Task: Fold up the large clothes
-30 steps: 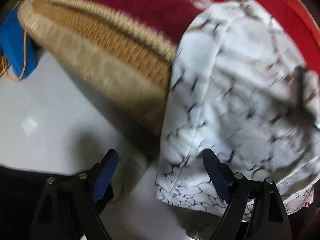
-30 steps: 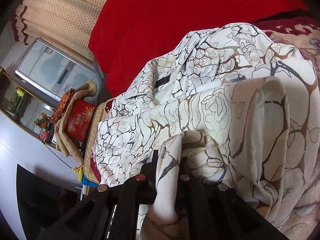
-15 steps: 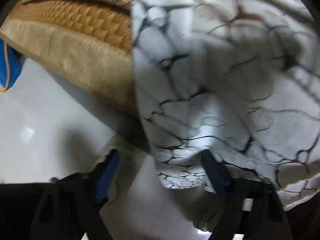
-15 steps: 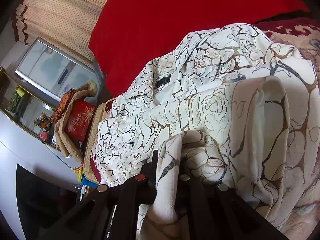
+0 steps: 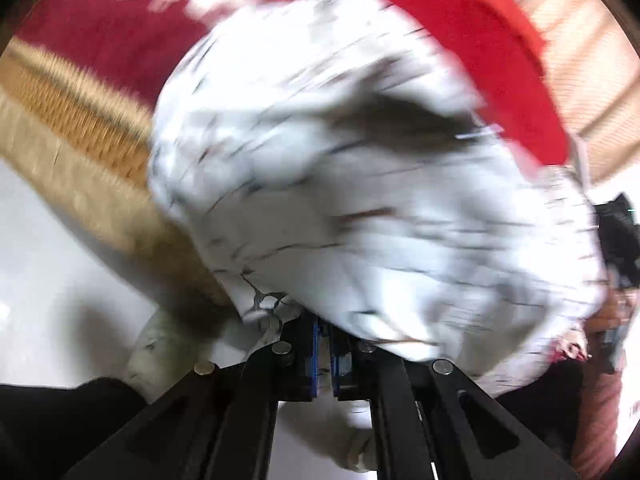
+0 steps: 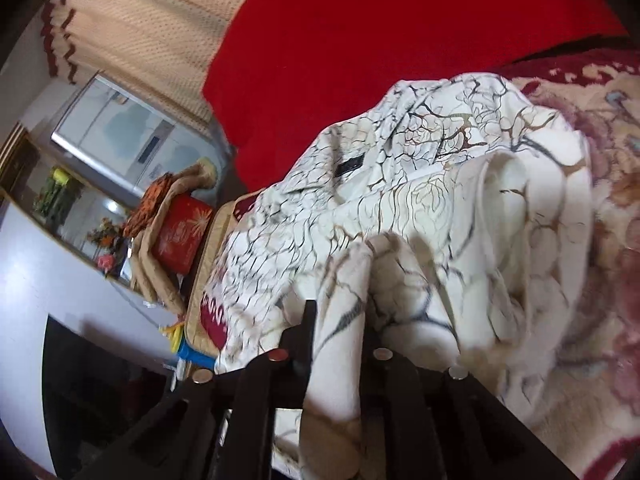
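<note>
Fabric fills both views: a white shirt [image 5: 360, 184] with dark crackle lines, heaped on a red and cream blanket [image 5: 104, 36] on a bed. At the left of my left view the blanket's gold woven border [image 5: 68, 104] hangs over a pale floor [image 5: 44, 264]. My left tool [image 5: 323, 344] has just pressed together, and its blue pads pinch the shirt's lower edge; the rest of the cloth is blurred above. In my right view, a red box [image 6: 180, 236] and a blue item [image 6: 192, 358] sit far left beside the bed. My right tool [image 6: 340, 332] has just been easing apart, a cream fold of the shirt [image 6: 420, 184] still lying between its jaws. Behind, a red cushion [image 6: 380, 40] leans against a beige curtain [image 6: 140, 32]
</note>
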The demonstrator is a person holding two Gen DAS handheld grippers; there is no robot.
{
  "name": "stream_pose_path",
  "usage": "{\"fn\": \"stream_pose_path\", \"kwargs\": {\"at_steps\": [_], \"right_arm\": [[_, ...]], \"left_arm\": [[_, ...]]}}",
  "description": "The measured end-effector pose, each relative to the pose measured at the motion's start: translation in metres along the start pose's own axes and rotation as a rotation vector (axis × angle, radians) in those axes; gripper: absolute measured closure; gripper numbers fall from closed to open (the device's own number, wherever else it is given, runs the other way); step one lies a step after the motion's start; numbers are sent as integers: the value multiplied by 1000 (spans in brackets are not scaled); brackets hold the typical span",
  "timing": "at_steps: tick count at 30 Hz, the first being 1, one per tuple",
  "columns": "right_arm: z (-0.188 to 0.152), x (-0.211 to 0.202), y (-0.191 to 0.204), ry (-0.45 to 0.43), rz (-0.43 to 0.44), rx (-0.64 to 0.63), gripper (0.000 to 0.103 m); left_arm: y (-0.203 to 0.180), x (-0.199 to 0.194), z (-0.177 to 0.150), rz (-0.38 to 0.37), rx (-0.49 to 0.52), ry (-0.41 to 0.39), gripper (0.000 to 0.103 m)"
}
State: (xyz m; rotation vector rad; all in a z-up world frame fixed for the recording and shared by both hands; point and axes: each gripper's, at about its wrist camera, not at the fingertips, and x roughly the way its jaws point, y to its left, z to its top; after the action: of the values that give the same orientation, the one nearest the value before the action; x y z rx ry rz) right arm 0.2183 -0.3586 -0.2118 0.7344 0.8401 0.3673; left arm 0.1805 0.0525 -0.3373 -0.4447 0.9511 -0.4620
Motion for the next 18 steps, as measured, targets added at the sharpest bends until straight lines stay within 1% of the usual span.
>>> {"fn": "stream_pose_path", "kwargs": {"at_steps": [1,2,3,4,6,9,13,15,16,18], "right_arm": [[-3,-4,0,5,-2,-6,73],[-8,-9,-1,19,-7,-4,58],[-12,-12,-1,27,-16,-1,47],[-18,-19,-2,28,-29,4,32],[-28,-27,0,25,-33,-24,31],[-42,-33,2,75,-54,-59,30],[-67,-32,5,182,-57,-110,31],[-81,-29,15,258,-36,-166,53],[-85,-28,20,281,-23,-187,76],[-90,-30,33,312,27,-226,80]], "left_arm": [[-9,-8,4,-13,30,-19,99],[-19,-16,7,-32,67,-36,100],[-24,-20,9,-55,78,-42,100],[-29,-24,11,-82,86,-49,100],[-43,-31,19,-118,124,-64,100],[-57,-34,30,-151,148,-62,100],[-67,-31,41,-193,172,-59,101],[-69,-32,52,-232,169,-57,101],[-70,-35,58,-253,171,-60,101],[-75,-46,74,-303,174,-78,101]]}}
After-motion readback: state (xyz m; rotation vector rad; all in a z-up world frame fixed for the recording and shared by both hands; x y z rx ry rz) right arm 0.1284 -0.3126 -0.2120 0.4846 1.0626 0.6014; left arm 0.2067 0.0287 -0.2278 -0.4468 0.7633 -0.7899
